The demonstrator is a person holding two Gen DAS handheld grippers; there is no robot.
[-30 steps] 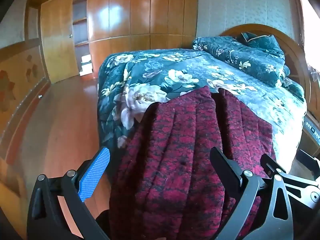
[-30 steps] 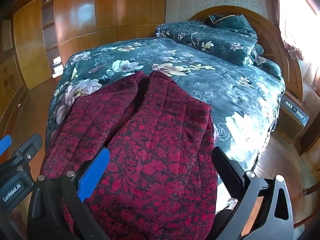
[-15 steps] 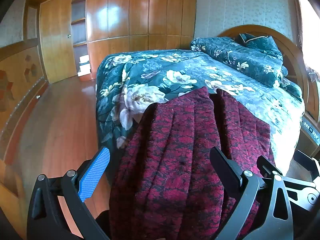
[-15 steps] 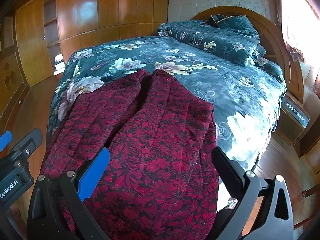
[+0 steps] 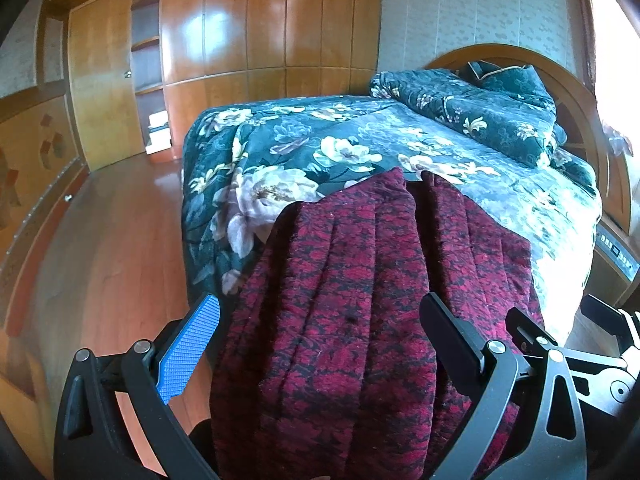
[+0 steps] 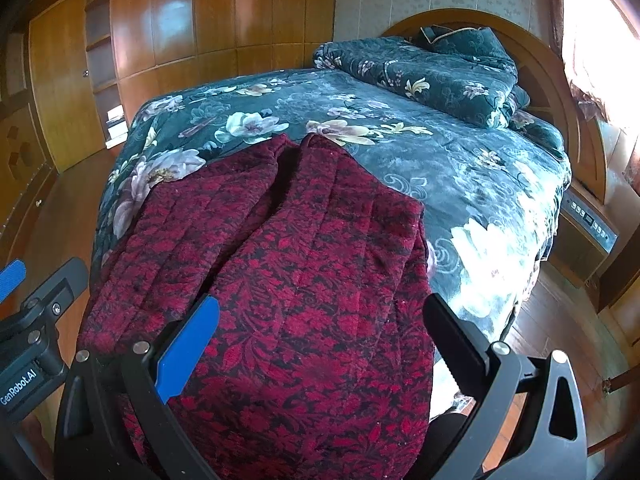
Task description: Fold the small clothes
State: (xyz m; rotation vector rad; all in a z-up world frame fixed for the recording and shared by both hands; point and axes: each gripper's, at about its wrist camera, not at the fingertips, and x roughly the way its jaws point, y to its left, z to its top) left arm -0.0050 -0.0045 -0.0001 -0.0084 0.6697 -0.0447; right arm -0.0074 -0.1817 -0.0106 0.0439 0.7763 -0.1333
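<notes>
Crimson-and-black quilted garment [image 5: 352,300], floral weave, stitched in lengthwise channels. One item, lying at the foot corner of the bed [image 5: 360,136], its near end spilling over the edge toward the cameras.

Left wrist view: left claw [image 5: 320,332] spread wide, blue pad [image 5: 188,352] off the garment's left edge, black finger [image 5: 452,336] over the cloth; nothing gripped. Garment shows two lobes with a dark cleft between them at the far end. Teal floral bedspread beneath; folded quilt [image 5: 480,108] of like pattern near the headboard; wooden floor [image 5: 100,240] to the left. Part of the other tool visible at lower right.

Right wrist view: right claw [image 6: 320,332] likewise wide and empty, both fingers hovering above the garment's right half [image 6: 312,280]. Right edge of the cloth runs close to the bed's side. Left tool's black frame [image 6: 36,320] at lower left.

Step in hand, as judged: taking hold of the near hem, one claw per corner. Advice: bring each claw down to the corner rather than mid-panel, pinch the full padded thickness, keep both grips level, then carry the hem evenly toward the far end so the fold lands square and the cloth does not slide off the bed.
</notes>
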